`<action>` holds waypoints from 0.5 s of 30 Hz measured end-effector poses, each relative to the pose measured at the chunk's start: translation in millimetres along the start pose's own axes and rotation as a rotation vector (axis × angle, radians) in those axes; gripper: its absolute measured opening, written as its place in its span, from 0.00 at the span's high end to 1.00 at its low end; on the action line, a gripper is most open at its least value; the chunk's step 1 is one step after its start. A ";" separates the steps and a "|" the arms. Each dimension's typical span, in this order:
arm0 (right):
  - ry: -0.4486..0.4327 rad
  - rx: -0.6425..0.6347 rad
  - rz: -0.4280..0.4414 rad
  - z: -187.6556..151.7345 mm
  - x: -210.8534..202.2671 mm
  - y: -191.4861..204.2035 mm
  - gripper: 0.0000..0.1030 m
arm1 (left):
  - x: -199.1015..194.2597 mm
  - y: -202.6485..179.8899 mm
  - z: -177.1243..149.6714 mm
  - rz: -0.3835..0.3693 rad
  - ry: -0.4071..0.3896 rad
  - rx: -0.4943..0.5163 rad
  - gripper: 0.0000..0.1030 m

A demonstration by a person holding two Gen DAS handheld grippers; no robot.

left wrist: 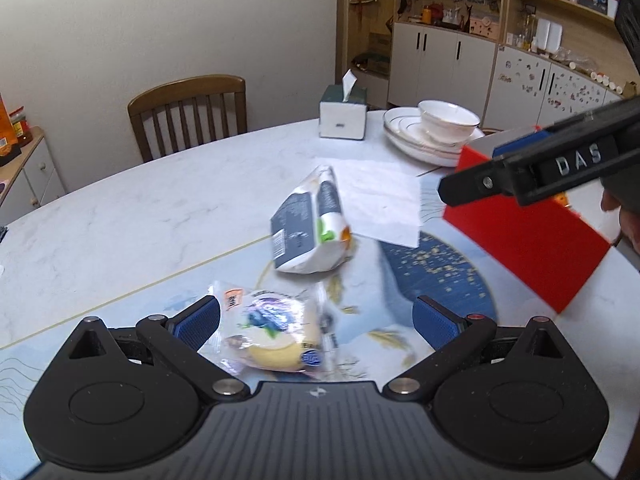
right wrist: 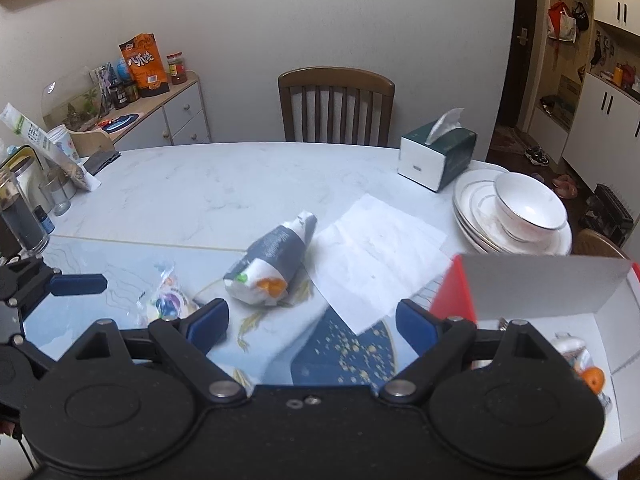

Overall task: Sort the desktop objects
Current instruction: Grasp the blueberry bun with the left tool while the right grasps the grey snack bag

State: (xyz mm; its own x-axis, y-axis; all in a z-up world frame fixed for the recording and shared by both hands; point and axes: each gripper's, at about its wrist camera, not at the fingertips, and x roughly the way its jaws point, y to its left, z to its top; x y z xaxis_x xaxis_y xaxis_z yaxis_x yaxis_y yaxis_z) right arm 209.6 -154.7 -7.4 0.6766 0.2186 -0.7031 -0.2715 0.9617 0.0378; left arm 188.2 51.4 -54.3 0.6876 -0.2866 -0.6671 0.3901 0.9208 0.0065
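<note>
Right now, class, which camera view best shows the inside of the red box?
The right wrist view: it looks down into the red box, showing its white interior with a snack packet already inside. The left wrist view shows only the box's red outer walls, partly behind the right gripper.

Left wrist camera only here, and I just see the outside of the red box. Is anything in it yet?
Observer: Yes. The right wrist view looks into the red box, and a snack packet with orange print lies on its white floor.
Operator: What's at the table's left edge?
Observer: A dark jar and a small glass stand there.
Operator: Is the right gripper holding anything?
Observer: No. The right gripper is open, with nothing between its jaws.
</note>
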 end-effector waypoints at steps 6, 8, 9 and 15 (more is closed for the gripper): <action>0.020 -0.021 -0.005 11.9 26.5 14.2 0.12 | 20.3 16.5 -3.6 0.008 0.027 -0.002 0.00; 0.023 -0.028 -0.017 14.8 35.3 18.1 0.12 | 27.9 19.6 -3.7 0.009 0.038 -0.002 0.00; 0.017 -0.033 -0.027 16.1 40.2 19.2 0.12 | 31.8 20.8 -3.9 0.008 0.043 -0.002 0.00; 0.030 -0.024 -0.058 26.6 74.6 18.6 0.12 | 53.3 25.7 -5.7 0.015 0.073 -0.005 0.00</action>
State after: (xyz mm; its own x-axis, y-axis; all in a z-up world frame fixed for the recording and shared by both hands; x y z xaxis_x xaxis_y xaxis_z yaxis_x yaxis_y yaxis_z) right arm 273.3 -116.0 -40.3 0.6714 0.1570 -0.7243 -0.2490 0.9683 -0.0209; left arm 231.4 61.3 -94.0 0.6468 -0.2531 -0.7195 0.3768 0.9262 0.0129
